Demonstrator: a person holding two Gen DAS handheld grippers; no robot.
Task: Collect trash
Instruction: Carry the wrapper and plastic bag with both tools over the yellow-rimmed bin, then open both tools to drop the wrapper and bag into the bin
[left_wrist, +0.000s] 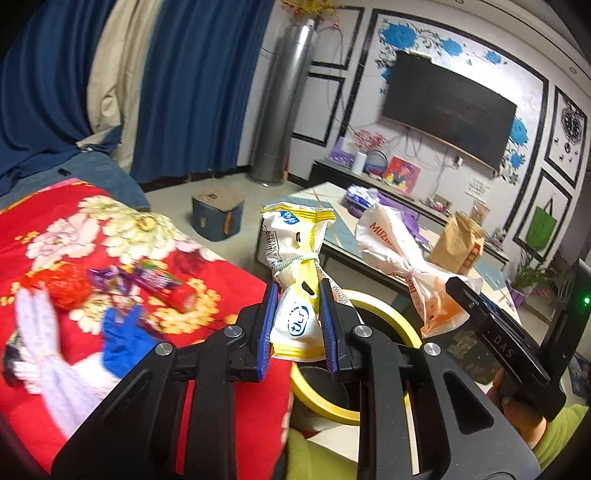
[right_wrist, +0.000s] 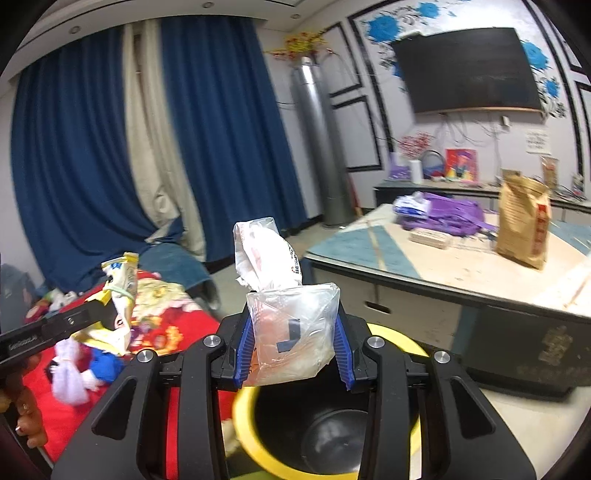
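Observation:
My left gripper (left_wrist: 297, 328) is shut on a white and yellow snack wrapper (left_wrist: 295, 266) tied with a rubber band, held above the yellow-rimmed black trash bin (left_wrist: 391, 317). My right gripper (right_wrist: 293, 350) is shut on a clear and white plastic bag (right_wrist: 288, 317), held over the same bin (right_wrist: 255, 443). The left view shows that bag (left_wrist: 399, 254) and the right gripper's black body at the right. The right view shows the yellow wrapper (right_wrist: 120, 295) at the left. More wrappers, red (left_wrist: 61, 290) and purple (left_wrist: 147, 280), lie on the red blanket.
A red flowered blanket (left_wrist: 155, 236) covers the sofa at the left, with a blue and white doll (left_wrist: 92, 347) on it. A coffee table (right_wrist: 461, 273) with a brown paper bag (right_wrist: 522, 221) and purple items stands to the right. A blue box (left_wrist: 217, 212) sits on the floor.

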